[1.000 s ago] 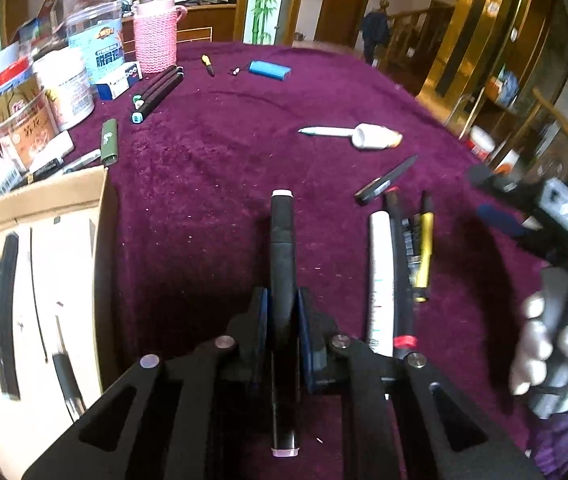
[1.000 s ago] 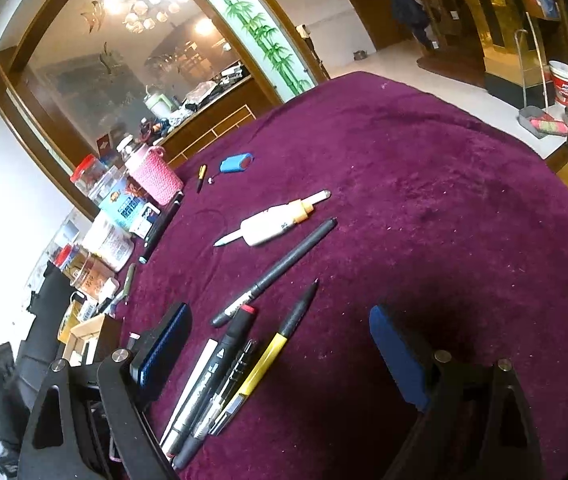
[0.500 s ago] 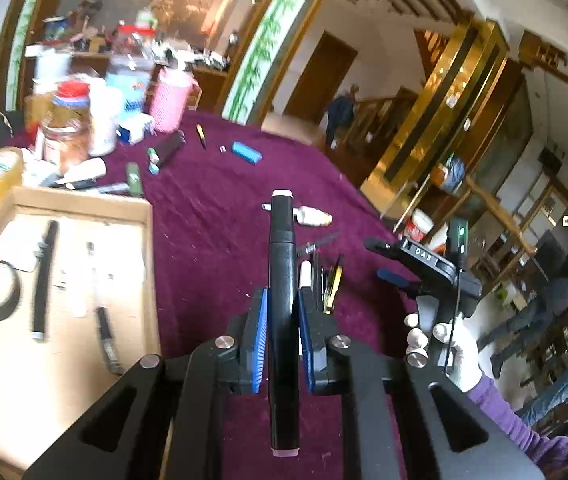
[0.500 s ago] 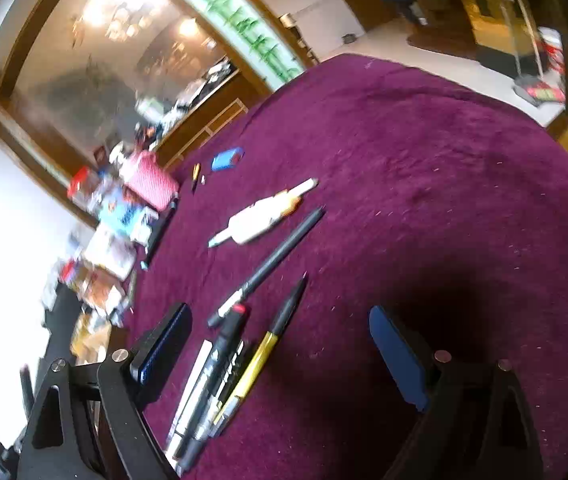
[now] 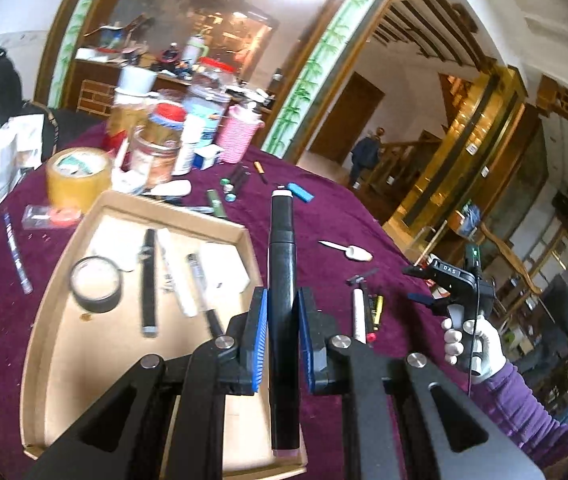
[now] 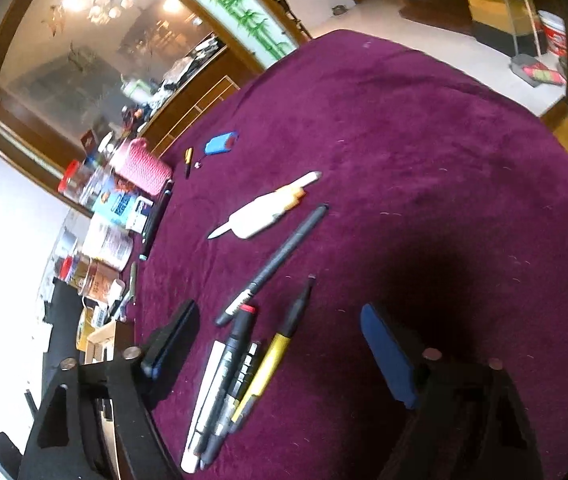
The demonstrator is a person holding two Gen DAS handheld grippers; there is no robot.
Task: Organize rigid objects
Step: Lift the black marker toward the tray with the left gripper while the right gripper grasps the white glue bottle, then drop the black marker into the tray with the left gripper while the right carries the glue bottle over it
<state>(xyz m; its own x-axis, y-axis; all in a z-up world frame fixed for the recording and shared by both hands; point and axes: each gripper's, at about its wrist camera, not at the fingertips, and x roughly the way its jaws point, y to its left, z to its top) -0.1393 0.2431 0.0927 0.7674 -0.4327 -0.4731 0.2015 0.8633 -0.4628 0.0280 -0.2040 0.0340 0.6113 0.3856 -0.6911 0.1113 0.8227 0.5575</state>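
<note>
My left gripper (image 5: 282,308) is shut on a black marker (image 5: 281,248) with a pale cap end, which points away from me. It hangs above the right edge of a cardboard tray (image 5: 96,392) that holds a tape roll (image 5: 95,283) and several pens. My right gripper (image 6: 280,334) hovers low over the purple cloth with its jaws closing and nothing gripped. Under the gap lies a bundle of pens: a yellow pen (image 6: 268,364), a black marker with a red band (image 6: 232,356) and a white pen (image 6: 204,392). In the left wrist view, a white-gloved hand (image 5: 480,340) holds the right gripper (image 5: 412,283).
A grey pen (image 6: 280,256), a white glue tube (image 6: 264,212) and a blue lighter (image 6: 220,144) lie farther out on the cloth. Jars, a pink-sleeved bottle (image 5: 238,140) and a yellow tape roll (image 5: 78,180) crowd the far left. The table's edge (image 6: 524,92) curves round on the right.
My left gripper has carried the black marker up and to the left, from over the pens to over the tray's edge. The right gripper's jaws have narrowed a little above the bundle.
</note>
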